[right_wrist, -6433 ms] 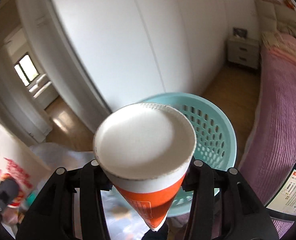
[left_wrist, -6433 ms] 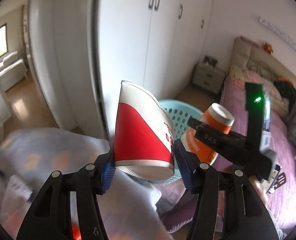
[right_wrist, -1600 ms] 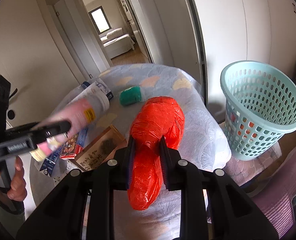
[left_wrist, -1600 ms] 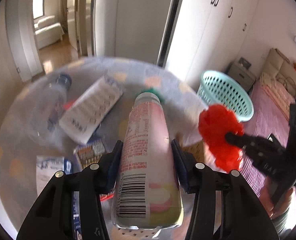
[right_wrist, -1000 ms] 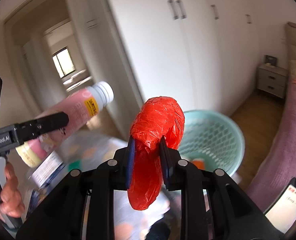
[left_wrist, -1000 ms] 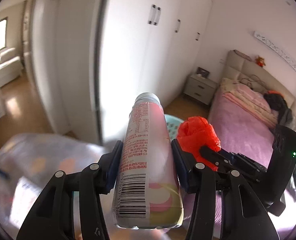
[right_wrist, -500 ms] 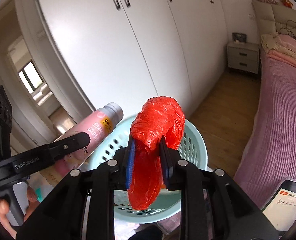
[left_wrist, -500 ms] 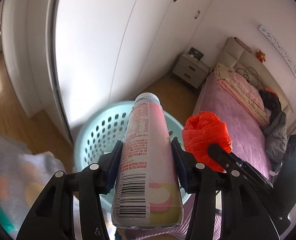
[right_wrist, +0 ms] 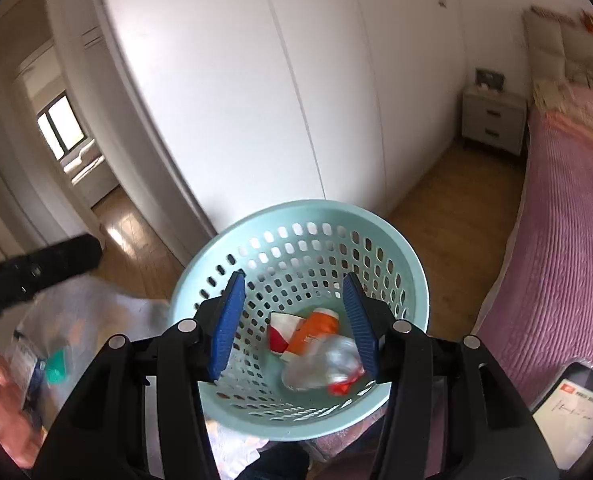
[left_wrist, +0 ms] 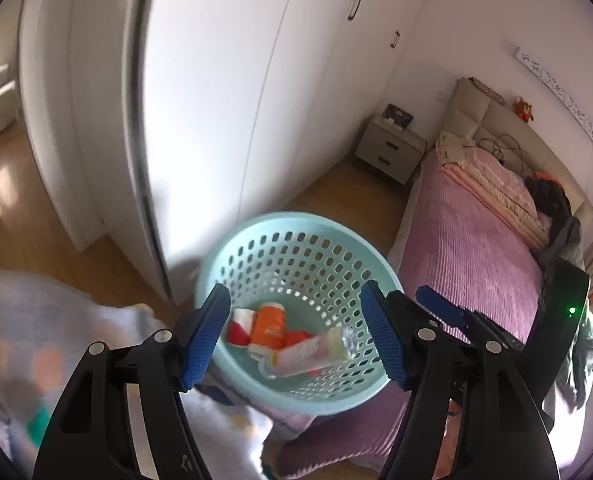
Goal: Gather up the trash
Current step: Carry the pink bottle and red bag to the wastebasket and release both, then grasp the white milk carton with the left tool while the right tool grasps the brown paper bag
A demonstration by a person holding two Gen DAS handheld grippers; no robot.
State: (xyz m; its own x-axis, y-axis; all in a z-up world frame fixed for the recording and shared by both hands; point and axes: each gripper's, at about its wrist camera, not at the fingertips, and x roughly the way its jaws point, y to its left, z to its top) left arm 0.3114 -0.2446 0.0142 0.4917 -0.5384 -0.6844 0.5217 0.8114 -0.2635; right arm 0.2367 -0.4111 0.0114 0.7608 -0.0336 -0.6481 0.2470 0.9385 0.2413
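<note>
A pale blue perforated basket (left_wrist: pixel 232 248) (right_wrist: pixel 376 220) stands on the floor below both grippers. Inside lie a red-and-white cup (left_wrist: pixel 239 326) (right_wrist: pixel 281 332), an orange cup (left_wrist: pixel 270 326) (right_wrist: pixel 316 330), the pink bottle (left_wrist: pixel 306 354) (right_wrist: pixel 320 364) and the red plastic bag (left_wrist: pixel 296 337) (right_wrist: pixel 342 388). My left gripper (left_wrist: pixel 296 336) hangs over the basket with its jaws opening and nothing between them. My right gripper (right_wrist: pixel 294 322) is also above the basket, jaws opening, with nothing in them. Its black body (left_wrist: pixel 496 332) shows at the right of the left wrist view.
White wardrobe doors (left_wrist: pixel 216 100) rise behind the basket. A bed with a pink cover (left_wrist: pixel 476 248) (right_wrist: pixel 568 220) lies to the right, a nightstand (left_wrist: pixel 390 152) beyond. A cloth-covered table (left_wrist: pixel 24 320) with more litter sits at the left. A hand (right_wrist: pixel 8 420) holds the left gripper.
Both grippers have opened above the basket. The pink bottle has left my left gripper and the red bag my right one; both now lie inside the basket.
</note>
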